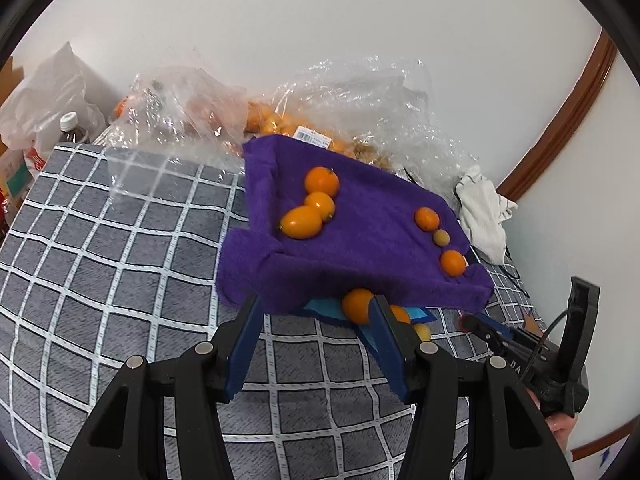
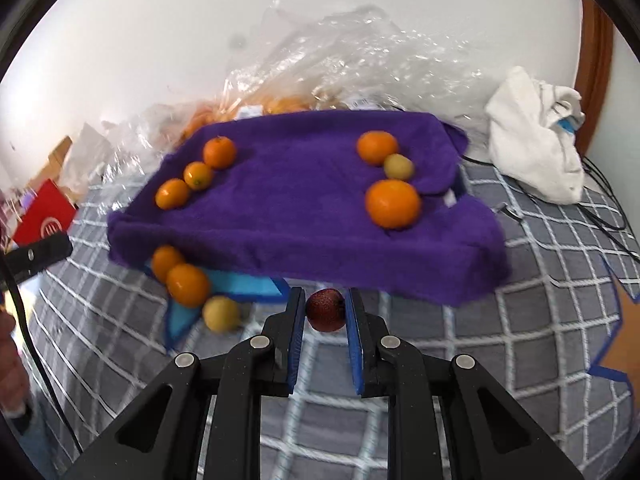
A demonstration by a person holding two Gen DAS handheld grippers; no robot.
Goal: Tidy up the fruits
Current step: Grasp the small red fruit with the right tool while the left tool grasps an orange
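Left wrist view
Landmark: purple cloth-covered tray [image 1: 360, 216] on a grey checked cover [image 1: 120, 280].
Left hand-held gripper [image 1: 316, 312]: jaws partly apart, nothing between the pads; tips just before the tray's near edge.
Fruit on tray: three orange fruits [image 1: 316, 204] in a row at its left side; two orange fruits and one small dull greenish fruit [image 1: 441, 237] at its right side.
Fruit off tray: orange fruit [image 1: 357, 305] on a blue star-shaped mat [image 1: 320, 308] at the tray's near edge, touching the right finger.
Behind tray: clear plastic bags [image 1: 352, 96] holding more orange fruit.
Right of tray: white cloth [image 1: 482, 208].

Right wrist view
Right hand-held gripper [image 2: 325, 310]: closed on a dark red fruit [image 2: 326, 310], both pads pressing it, just before the tray's near edge.
Near tray's left front corner: two orange fruits [image 2: 180, 276] and a yellow fruit [image 2: 221, 313] on the blue mat.
Picture quality: blurred.
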